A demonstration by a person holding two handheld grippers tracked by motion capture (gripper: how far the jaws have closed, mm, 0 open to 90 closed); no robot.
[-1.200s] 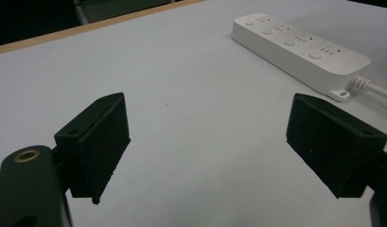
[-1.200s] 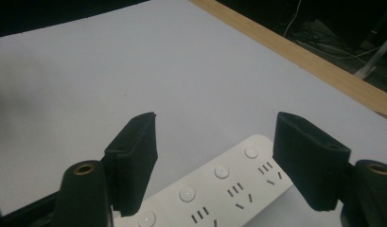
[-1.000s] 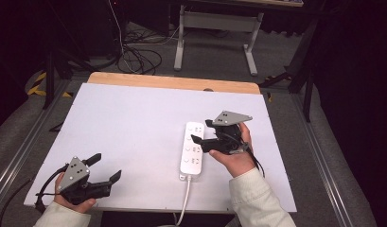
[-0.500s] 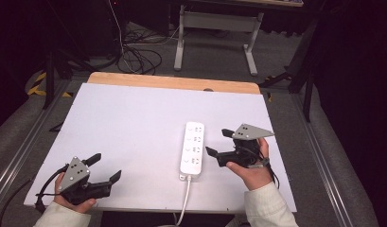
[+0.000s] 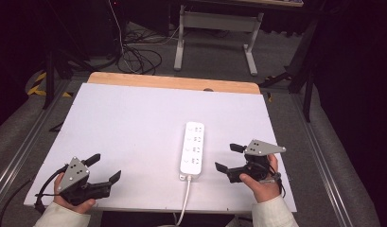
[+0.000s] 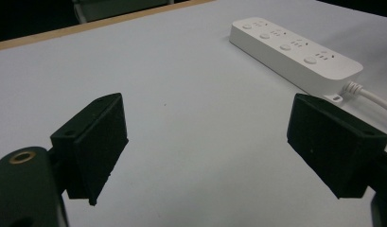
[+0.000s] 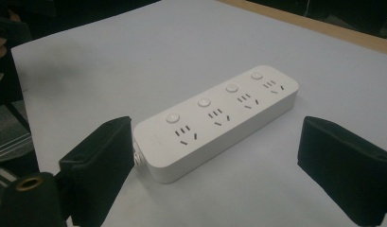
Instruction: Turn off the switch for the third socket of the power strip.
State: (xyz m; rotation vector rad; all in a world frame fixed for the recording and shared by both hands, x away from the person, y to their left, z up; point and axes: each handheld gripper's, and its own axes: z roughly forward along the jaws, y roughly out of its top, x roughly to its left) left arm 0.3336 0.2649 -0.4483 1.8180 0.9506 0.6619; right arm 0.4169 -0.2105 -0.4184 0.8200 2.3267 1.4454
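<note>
A white power strip (image 5: 192, 149) with several sockets and round buttons lies on the white tabletop (image 5: 134, 118), right of centre, lengthwise away from me. Its white cable (image 5: 185, 198) runs off the near edge. My right gripper (image 5: 228, 157) rests just right of the strip's near end, pointing at it. Its jaws have just been opening and now stand open with nothing between them. In the right gripper view the strip (image 7: 219, 113) lies just beyond the gripper (image 7: 219, 165). My left gripper (image 5: 105, 167) sits open at the near left corner, far from the strip (image 6: 295, 49).
A wooden strip (image 5: 172, 81) borders the table's far edge. Beyond it stand a grey metal frame (image 5: 215, 21) and loose floor cables (image 5: 134, 54). Metal rails (image 5: 323, 161) run along both sides of the table.
My right gripper has pulled away from the power strip, moving right and toward the near edge, and its jaws have spread. The left gripper and the strip have stayed put.
</note>
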